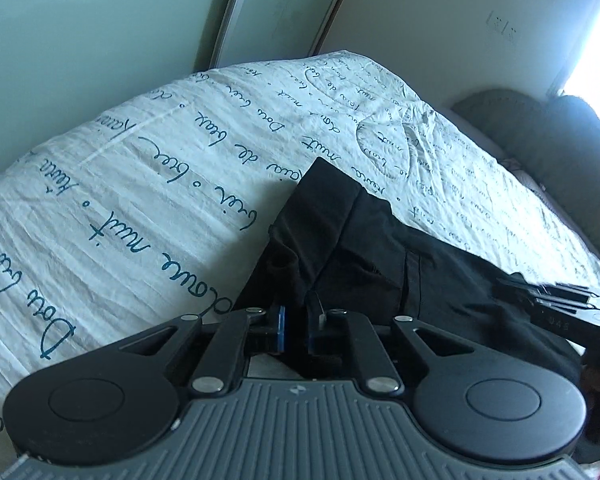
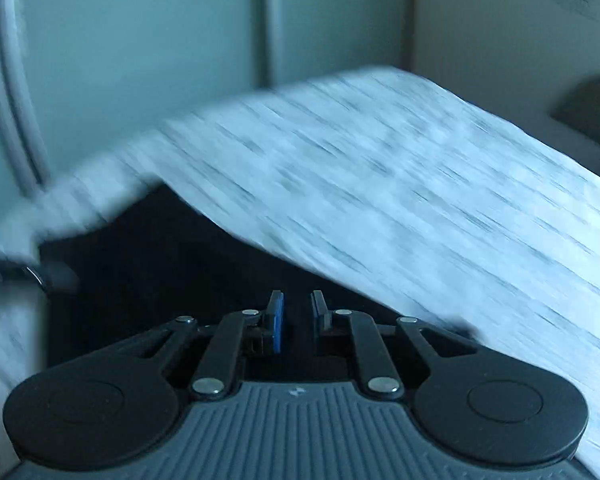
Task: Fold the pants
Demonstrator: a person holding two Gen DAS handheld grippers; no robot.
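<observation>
Black pants [image 1: 380, 240] lie folded lengthwise on a bed, one narrow end pointing toward the far side. My left gripper [image 1: 298, 318] is shut on a bunched edge of the black cloth at the near end, with fabric rising between its blue pads. At the right edge of the left wrist view, my right gripper [image 1: 508, 286] comes in from the side with its fingers together on the pants' edge. The right wrist view is blurred. It shows the pants [image 2: 160, 260] as a dark mass in front of my right gripper [image 2: 298, 312], whose pads stand close together with dark cloth between them.
The bed has a white cover with blue handwriting print [image 1: 140, 200], also seen as a streaked cover [image 2: 420, 200]. Pale wardrobe doors [image 1: 80, 40] stand beyond the bed. A dark grey headboard with cushions [image 1: 540, 140] is at the right, below a bright window [image 1: 596, 40].
</observation>
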